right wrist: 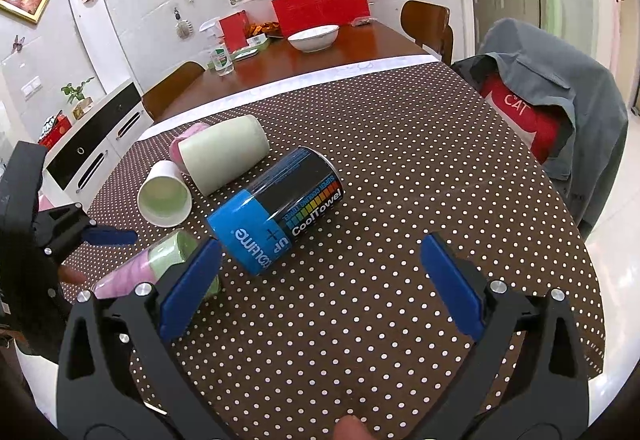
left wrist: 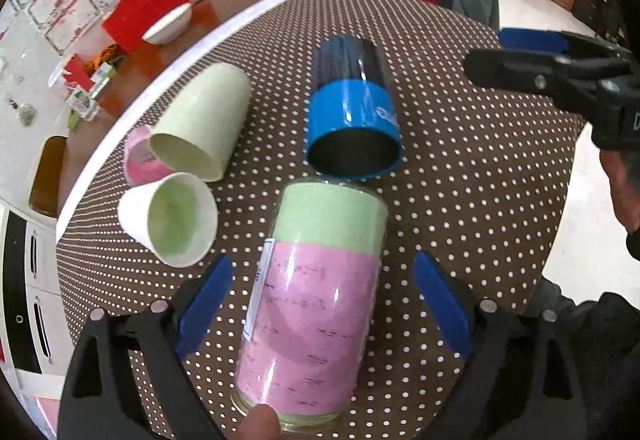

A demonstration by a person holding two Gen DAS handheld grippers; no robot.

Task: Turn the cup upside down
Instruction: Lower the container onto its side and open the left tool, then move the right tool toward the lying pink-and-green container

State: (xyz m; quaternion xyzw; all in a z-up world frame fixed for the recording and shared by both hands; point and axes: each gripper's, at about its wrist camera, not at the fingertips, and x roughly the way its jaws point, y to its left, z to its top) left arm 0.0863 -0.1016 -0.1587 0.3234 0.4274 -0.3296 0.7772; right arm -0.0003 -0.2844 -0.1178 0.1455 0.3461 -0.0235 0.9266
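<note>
Several cups lie on their sides on the dotted tablecloth (left wrist: 460, 180). A clear cup with a pink and green lining (left wrist: 316, 304) lies between the open jaws of my left gripper (left wrist: 324, 304), untouched by either pad; it also shows in the right wrist view (right wrist: 160, 260). A blue and black cup (left wrist: 352, 112) lies beyond it, mouth toward me, and shows in the right wrist view (right wrist: 276, 208). My right gripper (right wrist: 316, 288) is open and empty, hovering near the blue cup; it shows in the left wrist view (left wrist: 532, 56).
A pale green cup (left wrist: 204, 120), a white cup (left wrist: 168, 216) and a pink cup (left wrist: 140, 156) lie at the left. A white bowl (right wrist: 314, 36) and red box (right wrist: 320, 6) sit on the wooden table behind. A chair with a grey jacket (right wrist: 552, 96) stands at the right.
</note>
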